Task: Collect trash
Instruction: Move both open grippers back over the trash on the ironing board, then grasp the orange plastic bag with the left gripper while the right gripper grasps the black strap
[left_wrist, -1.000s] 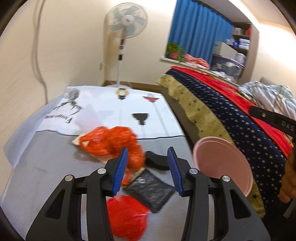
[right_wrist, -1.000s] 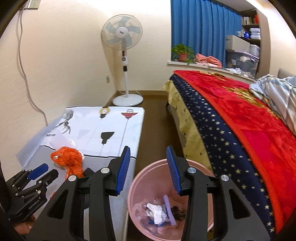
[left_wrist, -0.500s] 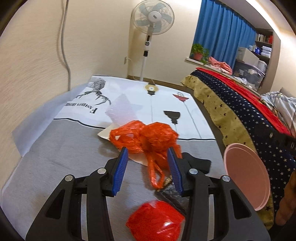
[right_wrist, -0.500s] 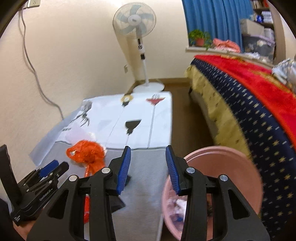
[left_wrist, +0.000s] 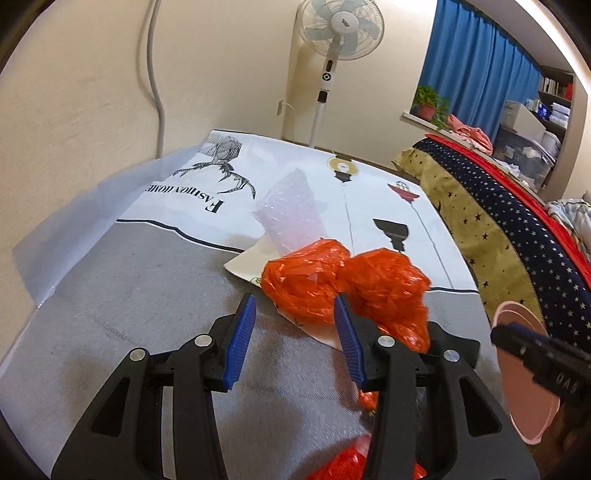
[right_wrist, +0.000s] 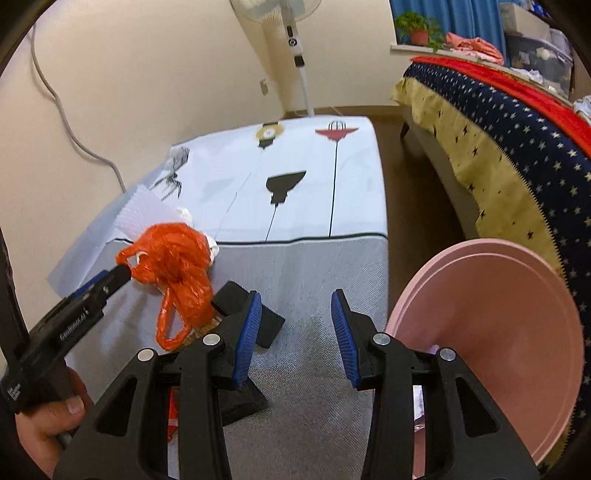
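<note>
A: Fingers on both grippers stand parted with nothing between them. The left gripper has come forward and down to the orange bag, which lay further off a second ago; its tips now sit just short of the crumpled plastic.

B: Touching it?

A: From the right wrist view one left finger looks to be at the bag's edge, but I can't tell contact for sure. No grip yet.

B: And the right gripper?

A: It was over the pink bin, looking in at the scraps. Now it has swung toward the desk, with the bin off to its right beside the bed.

B: What else is left?

A: Bubble wrap and a paper sheet behind and under the bag, a black wedge near the right fingers, more red plastic at the bottom edge of the left view.

B: So the bag is next?

A: I'd judge so: close on it, then carry it right to the bin. Thin plastic may slip, so take a thick fold.
</note>
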